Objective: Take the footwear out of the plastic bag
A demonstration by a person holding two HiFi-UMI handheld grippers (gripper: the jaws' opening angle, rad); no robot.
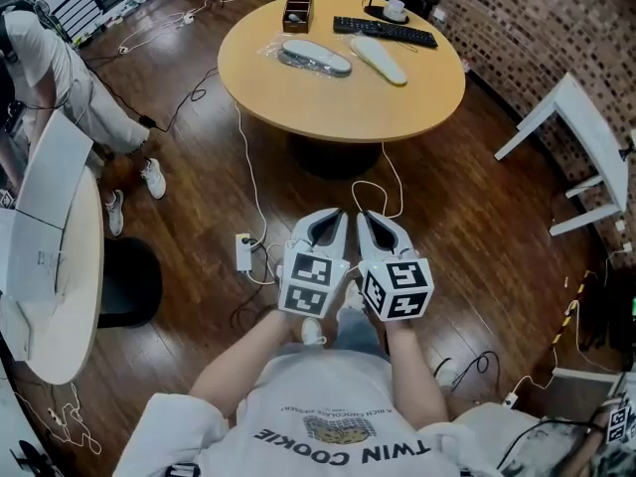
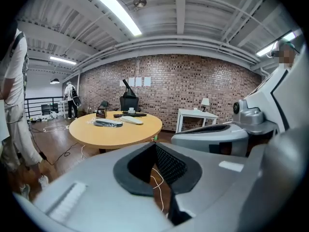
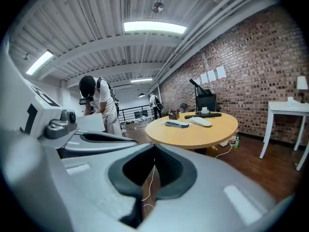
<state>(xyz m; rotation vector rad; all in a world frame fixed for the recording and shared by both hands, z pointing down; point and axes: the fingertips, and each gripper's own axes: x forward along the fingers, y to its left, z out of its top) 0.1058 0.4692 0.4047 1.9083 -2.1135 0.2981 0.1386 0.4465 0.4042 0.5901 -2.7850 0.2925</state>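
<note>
On the round wooden table (image 1: 338, 102) lies a clear plastic bag with a grey-white piece of footwear (image 1: 315, 57) inside; it also shows in the left gripper view (image 2: 108, 123) and the right gripper view (image 3: 177, 123). A second white piece of footwear (image 1: 381, 59) lies loose to its right. My left gripper (image 1: 338, 213) and right gripper (image 1: 363, 215) hang side by side over the wooden floor, well short of the table. Both are shut with nothing between the jaws (image 2: 155, 144) (image 3: 154, 146).
A keyboard (image 1: 385, 32), a wooden box (image 1: 297, 13) and a cup (image 1: 395, 9) sit at the table's far side. Cables and a power strip (image 1: 243, 251) lie on the floor ahead. A person (image 1: 60, 68) stands at the left, beside a white table (image 1: 50, 256). A white side table (image 1: 576, 147) stands at the right.
</note>
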